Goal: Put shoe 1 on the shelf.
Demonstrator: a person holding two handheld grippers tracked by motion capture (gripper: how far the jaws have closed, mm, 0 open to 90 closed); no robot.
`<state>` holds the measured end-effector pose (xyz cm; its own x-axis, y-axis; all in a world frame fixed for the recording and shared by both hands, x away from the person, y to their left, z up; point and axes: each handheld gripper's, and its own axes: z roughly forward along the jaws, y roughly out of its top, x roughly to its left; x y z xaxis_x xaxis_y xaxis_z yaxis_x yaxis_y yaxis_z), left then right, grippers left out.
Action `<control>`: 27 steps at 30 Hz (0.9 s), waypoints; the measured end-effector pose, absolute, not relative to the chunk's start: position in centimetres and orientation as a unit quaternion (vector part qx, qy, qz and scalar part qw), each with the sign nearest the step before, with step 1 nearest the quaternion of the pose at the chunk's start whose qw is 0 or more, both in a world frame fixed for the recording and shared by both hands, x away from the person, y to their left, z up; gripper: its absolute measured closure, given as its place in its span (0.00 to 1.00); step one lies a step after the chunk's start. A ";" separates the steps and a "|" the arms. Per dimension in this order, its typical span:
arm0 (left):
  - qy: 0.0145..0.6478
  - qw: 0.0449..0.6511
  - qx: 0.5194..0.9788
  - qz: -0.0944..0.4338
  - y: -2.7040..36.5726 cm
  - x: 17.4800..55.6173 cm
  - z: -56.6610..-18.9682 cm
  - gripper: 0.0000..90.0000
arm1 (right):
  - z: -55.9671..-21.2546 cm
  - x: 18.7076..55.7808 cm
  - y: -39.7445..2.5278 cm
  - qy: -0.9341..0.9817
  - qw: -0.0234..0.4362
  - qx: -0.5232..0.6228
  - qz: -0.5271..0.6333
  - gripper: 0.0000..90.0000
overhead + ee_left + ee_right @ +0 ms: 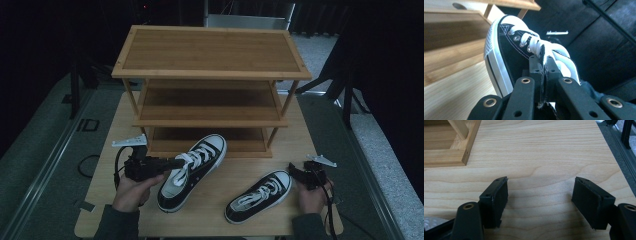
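At the desk's (220, 197) 8 o'clock, my left gripper (172, 163) clamps the shoe (192, 170) by its tongue; I'd lift gently toward the rack (210, 75) at 12. My right gripper (540, 203) idles, released.

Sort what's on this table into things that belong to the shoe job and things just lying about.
In the job:
left shoe, pinched by the left gripper
right shoe
wooden rack
right gripper, open

Lying about:
metal frame behind the rack

Black sneakers (192, 170), white laces; light wooden rack (210, 55).
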<state>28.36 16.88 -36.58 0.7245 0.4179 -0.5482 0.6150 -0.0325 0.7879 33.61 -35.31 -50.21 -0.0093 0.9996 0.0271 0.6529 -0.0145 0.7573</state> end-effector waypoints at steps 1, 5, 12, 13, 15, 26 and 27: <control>0.362 0.597 0.711 -0.083 17.0 28.3 -36.3 0.98 | -50.2 33.6 -35.3 0.642 0.285 0.644 0.305 0.32; 0.358 0.610 0.702 -0.084 17.2 28.2 -35.2 0.98 | -50.2 33.6 -35.3 0.642 0.284 0.644 0.305 0.32; 0.357 0.623 0.693 -0.067 17.3 28.6 -32.9 0.98 | -50.2 33.6 -35.3 0.641 0.284 0.644 0.305 0.32; 0.357 0.623 0.693 -0.067 17.3 28.6 -32.9 0.98 | -50.2 33.6 -35.3 0.641 0.284 0.644 0.305 0.32; 0.354 0.626 0.693 -0.052 17.1 29.0 -31.7 0.98 | -50.2 33.6 -35.3 0.642 0.285 0.644 0.305 0.32; 0.382 0.634 0.672 0.000 15.8 31.7 -28.7 0.98 | -50.2 33.6 -35.3 0.642 0.284 0.644 0.305 0.32; 0.387 0.634 0.670 0.004 15.7 32.0 -28.6 0.98 | -50.2 33.6 -35.3 0.642 0.284 0.644 0.305 0.32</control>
<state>32.02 15.67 -28.57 0.7011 0.5223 -0.4854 0.5131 0.1032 0.8521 33.63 -35.32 -50.21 -0.0096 0.9996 0.0280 0.6524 -0.0150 0.7577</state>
